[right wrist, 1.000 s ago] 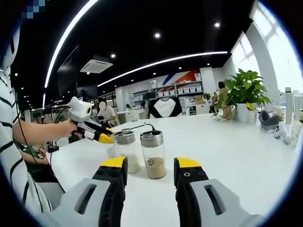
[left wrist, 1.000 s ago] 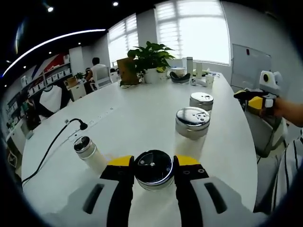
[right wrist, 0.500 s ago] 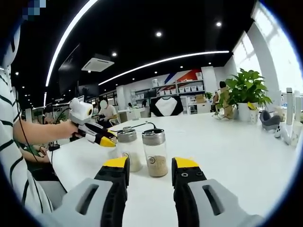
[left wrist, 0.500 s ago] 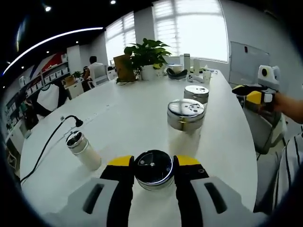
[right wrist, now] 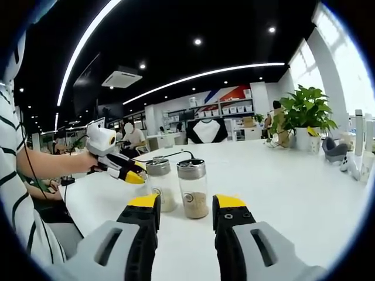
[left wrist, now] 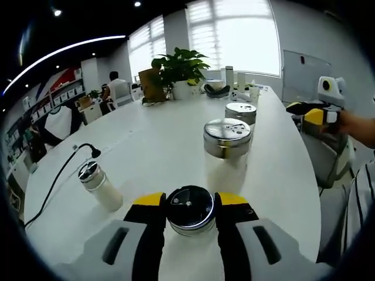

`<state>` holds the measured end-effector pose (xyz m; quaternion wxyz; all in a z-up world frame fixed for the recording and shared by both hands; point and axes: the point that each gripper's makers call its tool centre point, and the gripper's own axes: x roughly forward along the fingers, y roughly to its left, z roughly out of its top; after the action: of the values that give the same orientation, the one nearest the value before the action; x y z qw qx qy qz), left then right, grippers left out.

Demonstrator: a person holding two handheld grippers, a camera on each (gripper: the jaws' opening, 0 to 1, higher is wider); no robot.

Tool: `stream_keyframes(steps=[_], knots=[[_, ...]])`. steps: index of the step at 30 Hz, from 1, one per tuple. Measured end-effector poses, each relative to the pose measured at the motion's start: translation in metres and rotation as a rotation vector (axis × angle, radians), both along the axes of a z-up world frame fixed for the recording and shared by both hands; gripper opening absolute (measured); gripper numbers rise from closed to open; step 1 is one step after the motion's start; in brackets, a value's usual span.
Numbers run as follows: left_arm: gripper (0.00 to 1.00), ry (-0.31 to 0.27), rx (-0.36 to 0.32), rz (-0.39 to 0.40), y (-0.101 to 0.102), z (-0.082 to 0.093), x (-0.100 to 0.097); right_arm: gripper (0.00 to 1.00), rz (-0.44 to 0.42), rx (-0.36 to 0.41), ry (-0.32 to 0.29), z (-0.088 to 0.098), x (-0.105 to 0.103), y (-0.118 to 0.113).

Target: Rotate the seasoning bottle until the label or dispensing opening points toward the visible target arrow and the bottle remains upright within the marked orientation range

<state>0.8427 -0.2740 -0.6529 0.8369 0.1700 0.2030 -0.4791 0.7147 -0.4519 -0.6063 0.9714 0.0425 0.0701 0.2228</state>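
Office room, long white tabletop [left wrist: 164,146] | left tool [left wrist: 188,202] clenched on clear glass seasoning bottle with chrome lid [left wrist: 188,208], lower centre of left gripper view | right tool [right wrist: 184,205] released, held off | target arrow unseen | risk: over-twisting tips bottle or pad slip leaves label misaligned

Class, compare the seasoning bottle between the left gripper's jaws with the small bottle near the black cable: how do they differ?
The gripped bottle is clamped between the left gripper's yellow-tipped jaws; the small bottle stands free. The gripped bottle's cap looks wider and faces the camera; the small bottle appears slimmer and tilted in this view. Both have shiny metal caps and sit on the white table.
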Motion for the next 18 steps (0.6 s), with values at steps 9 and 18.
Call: stream_keyframes(steps=[9,18], knots=[[0.34,-0.025,0.003,-0.021,-0.0013,-0.0002,-0.0014,0.34,0.010,-0.004,0.005,-0.0012,0.0010,0.0030],[0.34,-0.028,0.002,-0.100,-0.0047,-0.0003,-0.0014,0.34,0.016,-0.001,0.009,-0.0035,0.0009,0.0069]])
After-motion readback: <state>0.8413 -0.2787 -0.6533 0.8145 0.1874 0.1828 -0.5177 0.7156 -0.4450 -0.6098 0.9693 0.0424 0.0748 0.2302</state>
